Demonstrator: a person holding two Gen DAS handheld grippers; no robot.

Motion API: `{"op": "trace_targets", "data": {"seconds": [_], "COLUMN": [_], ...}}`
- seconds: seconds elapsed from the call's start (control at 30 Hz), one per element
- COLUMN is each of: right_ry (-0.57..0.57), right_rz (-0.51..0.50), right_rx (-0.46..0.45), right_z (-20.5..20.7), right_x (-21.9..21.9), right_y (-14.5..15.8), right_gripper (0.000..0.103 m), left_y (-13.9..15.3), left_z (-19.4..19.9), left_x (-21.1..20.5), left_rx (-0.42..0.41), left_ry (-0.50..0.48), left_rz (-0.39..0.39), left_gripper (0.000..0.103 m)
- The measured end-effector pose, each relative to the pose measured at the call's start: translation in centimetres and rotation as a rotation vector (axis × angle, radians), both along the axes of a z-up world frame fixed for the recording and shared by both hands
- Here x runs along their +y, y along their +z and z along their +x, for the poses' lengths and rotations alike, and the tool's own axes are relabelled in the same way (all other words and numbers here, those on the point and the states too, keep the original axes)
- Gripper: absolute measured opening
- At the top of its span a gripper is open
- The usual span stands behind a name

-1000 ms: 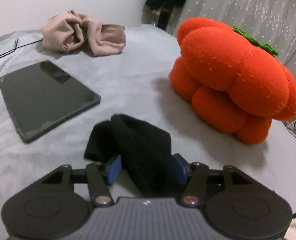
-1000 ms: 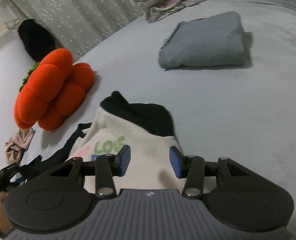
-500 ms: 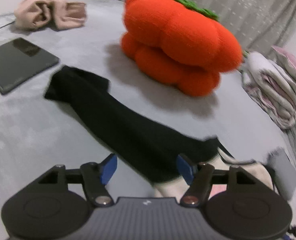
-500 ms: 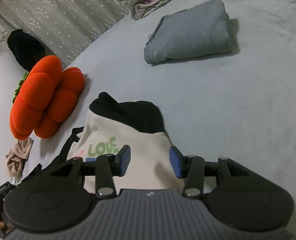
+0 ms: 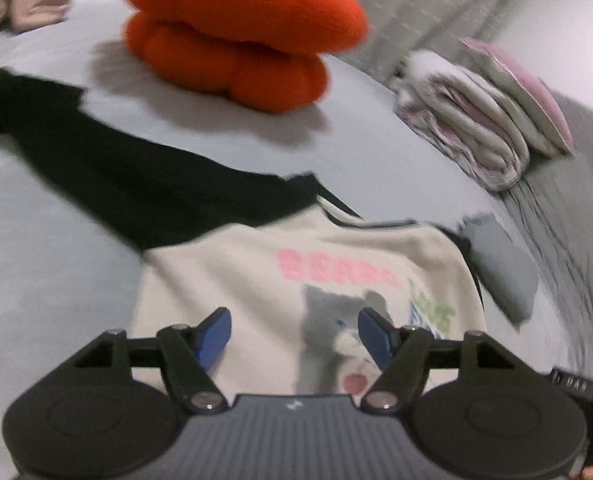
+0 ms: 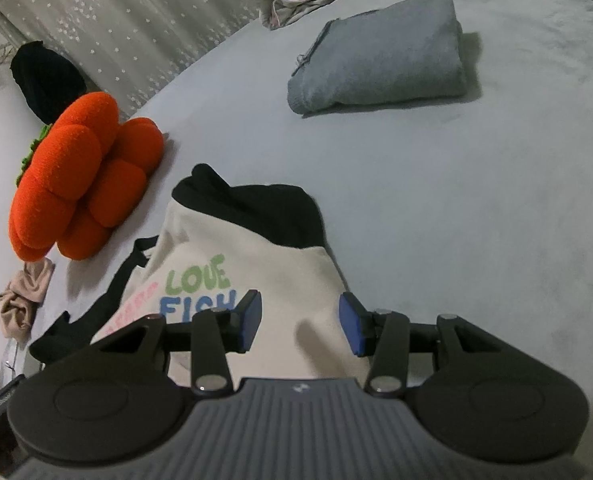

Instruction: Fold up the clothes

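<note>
In the left wrist view, the left gripper now hangs over the cream body of the sweatshirt, above its grey cat print and pink lettering, where a second ago its blue fingers were clamped on the black sleeve. That sleeve has been let go and lies stretched out flat across the grey bed, running away to the upper left; the fingers are spreading wider at this moment with nothing pinched between them, only the shirt front lying beneath. The view has swung to the right: the dark tablet seen before is gone from sight, the orange pumpkin cushion has shifted to the top of the frame, and a rolled pink-and-white quilt has come in at the right. The picture is blurred by motion. In the right wrist view, little has changed. The right gripper sits over the lower edge of the same sweatshirt, beside the green and blue lettering, its fingers parted as before and released, gripping nothing. The other black sleeve lies folded over the shirt's top. A folded grey garment rests well apart on the bed, and the cushion stands to the left.
</note>
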State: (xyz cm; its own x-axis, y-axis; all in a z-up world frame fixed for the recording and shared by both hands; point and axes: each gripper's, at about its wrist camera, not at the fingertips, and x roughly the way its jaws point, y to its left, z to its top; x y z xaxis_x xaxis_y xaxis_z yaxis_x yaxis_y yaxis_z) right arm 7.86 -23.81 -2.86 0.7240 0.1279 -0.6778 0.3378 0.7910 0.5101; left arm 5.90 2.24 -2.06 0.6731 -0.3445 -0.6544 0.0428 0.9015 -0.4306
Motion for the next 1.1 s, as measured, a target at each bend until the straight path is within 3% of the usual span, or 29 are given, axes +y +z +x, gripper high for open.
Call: {"op": "trace_targets", "data": {"seconds": [0.23, 0.5, 0.77, 0.83, 0.87, 0.93, 1.1], "right_ry": [-0.032, -0.080, -0.093, -0.072, -0.057, -0.027, 0.078], "right_rz": [0.025, 0.110, 0.235, 0.287, 0.315, 0.371, 0.268], "right_rx": [0.029, 0.011, -0.093, -0.113, -0.119, -0.131, -0.202], "right_z": [-0.4, 1.6, 3.3, 3.5, 3.5, 3.5, 2.9], "right_x": [-0.5, -2.7, -3.0, -2.6, -2.4, -1.8, 1.4], "right_y": [-0.9, -1.9, -3.4, -3.7, -3.8, -4.0, -0.8], "right_gripper": [0.047, 0.047, 0.048, 0.035, 0.021, 0.019, 0.017], "left_y": [-0.4, -0.9, -1.1, -1.1, -1.1, -1.0, -0.7], "left_z": [0.4, 0.2, 0.6, 0.7, 0.7, 0.8, 1.2], "left_x": [-3.5, -4.8, -4.5, -4.3, -4.2, -3.7, -1.8], "left_rx": [-0.005, 0.012, 0.029, 0.034, 0.037, 0.040, 0.050], "left_ry": [-0.132, -0.154, -0.158, -0.159, -0.157, -0.142, -0.090], "left_rz": [0.032, 0.073, 0.052, 0.040, 0.032, 0.008, -0.138], "left_gripper": [0.077, 0.077, 0.076, 0.075, 0.073, 0.063, 0.050]}}
